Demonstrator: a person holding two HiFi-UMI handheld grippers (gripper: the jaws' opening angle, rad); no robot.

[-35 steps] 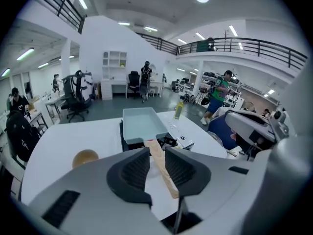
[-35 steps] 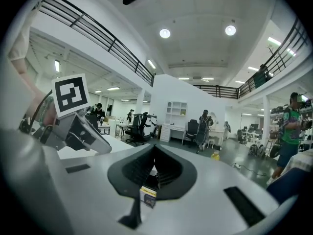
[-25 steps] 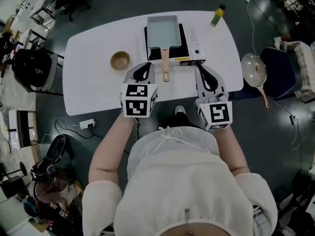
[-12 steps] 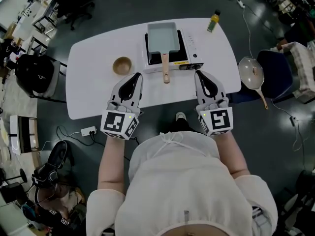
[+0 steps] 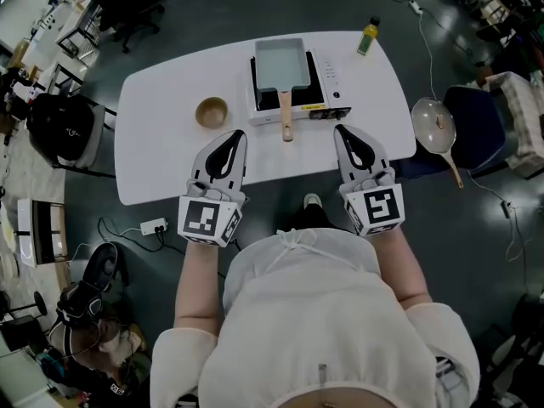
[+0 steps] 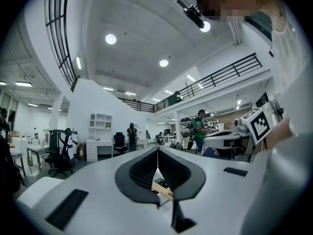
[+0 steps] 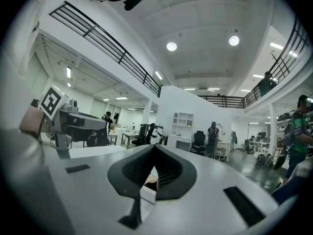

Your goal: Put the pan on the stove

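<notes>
Head view, from the left: a small round wooden bowl (image 5: pixel 212 111) stands on the white oval table (image 5: pixel 161 134), just left of the cooker. Below it the left gripper (image 5: pixel 233 136) hangs over the table's near edge. Its jaws are pressed together with nothing between them; its own view shows the black pads meeting in one line.

In the middle, the pale blue-grey rectangular pan (image 5: pixel 281 64) already sits on the white portable stove (image 5: pixel 331 82). Its light wooden handle (image 5: pixel 286 119) sticks out towards the person, over the stove's front edge. To my eye the task looks as good as done, and what remains is only a check that the pan sits square on the burner.

Should it need a nudge, the handle is the part to take. The chosen gripper would first have to spread its jaws, then close on the handle near its free end. Keep the pan level and slide rather than lift. The left gripper should mind the bowl, which is near its path.

The right gripper (image 5: pixel 344 133) hovers at the same near edge, to the right of the handle and apart from it, its jaws likewise closed on nothing. Further right, a small yellow-green bottle (image 5: pixel 367 36) stands at the table's far corner. A round pale lidded pan (image 5: pixel 437 124) rests on a dark chair (image 5: pixel 480 117) off the table.
</notes>
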